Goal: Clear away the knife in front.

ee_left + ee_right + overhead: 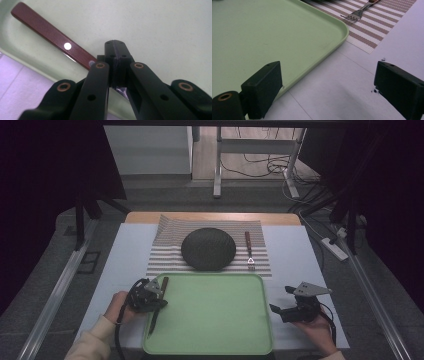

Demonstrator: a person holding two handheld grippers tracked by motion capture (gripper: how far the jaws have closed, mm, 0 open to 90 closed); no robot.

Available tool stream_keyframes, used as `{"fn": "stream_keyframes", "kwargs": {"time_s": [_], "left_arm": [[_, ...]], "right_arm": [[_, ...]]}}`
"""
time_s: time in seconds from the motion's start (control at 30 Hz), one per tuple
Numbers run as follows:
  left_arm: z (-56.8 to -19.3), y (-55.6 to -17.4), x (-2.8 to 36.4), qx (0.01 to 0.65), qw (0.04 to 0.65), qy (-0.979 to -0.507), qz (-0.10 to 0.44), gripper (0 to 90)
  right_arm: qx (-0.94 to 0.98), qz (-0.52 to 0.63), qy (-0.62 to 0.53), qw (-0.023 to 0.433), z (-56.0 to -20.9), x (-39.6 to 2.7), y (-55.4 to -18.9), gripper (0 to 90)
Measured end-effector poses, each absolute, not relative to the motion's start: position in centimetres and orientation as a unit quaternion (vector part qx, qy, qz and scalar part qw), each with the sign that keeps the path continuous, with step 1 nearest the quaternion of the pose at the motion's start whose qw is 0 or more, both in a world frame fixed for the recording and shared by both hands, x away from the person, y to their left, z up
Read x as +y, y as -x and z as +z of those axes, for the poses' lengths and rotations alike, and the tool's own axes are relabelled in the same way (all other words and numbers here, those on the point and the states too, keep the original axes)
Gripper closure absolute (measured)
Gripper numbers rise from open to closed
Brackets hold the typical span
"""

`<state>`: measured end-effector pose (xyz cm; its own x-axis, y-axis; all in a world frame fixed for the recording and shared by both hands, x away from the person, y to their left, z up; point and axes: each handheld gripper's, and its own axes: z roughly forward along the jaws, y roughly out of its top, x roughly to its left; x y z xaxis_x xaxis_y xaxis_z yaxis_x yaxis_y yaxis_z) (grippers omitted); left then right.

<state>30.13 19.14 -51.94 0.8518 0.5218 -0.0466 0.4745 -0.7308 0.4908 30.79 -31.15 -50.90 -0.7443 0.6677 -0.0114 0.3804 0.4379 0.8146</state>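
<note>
A knife with a brown wooden handle [163,283] [52,37] lies along the left rim of the green tray [215,315] [162,25]. My left gripper [158,297] [115,51] is shut on the knife near where the handle meets the blade, low over the tray. My right gripper [281,298] [329,85] stands open over the white table just right of the tray [262,30], with nothing between its jaws. A fork [248,251] [357,13] lies on the striped placemat [165,255] [367,37], right of a dark round plate [208,248].
The white table top [295,250] [342,82] surrounds tray and placemat. The tray's inside is bare apart from the knife. Beyond the table are a desk frame [218,165], floor cables and a power strip [334,247] at the right.
</note>
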Motion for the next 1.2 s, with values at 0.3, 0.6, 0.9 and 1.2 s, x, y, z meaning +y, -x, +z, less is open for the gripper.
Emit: {"fn": "stream_keyframes", "kwargs": {"time_s": [0.3, 0.6, 0.9, 1.2], "left_arm": [[-52.0, -30.2, 19.5, 0.282, 0.251, -0.924, 0.058, 89.2], [-50.9, -29.0, 20.7, 0.339, 0.332, -0.872, 0.117, 82.9], [-50.8, -26.8, 22.5, 0.438, 0.390, -0.796, 0.153, 38.2], [-50.8, -24.9, 23.4, 0.462, 0.389, -0.781, 0.162, 28.8]], "right_arm": [[0.832, 0.424, -0.315, 0.168, -50.9, -31.1, -30.8, 8.2], [0.826, 0.436, -0.315, 0.170, -50.7, -31.3, -30.7, 8.2], [0.824, 0.445, -0.310, 0.167, -50.6, -31.3, -30.7, 8.2], [0.818, 0.455, -0.309, 0.170, -50.5, -31.3, -30.8, 8.2]]}}
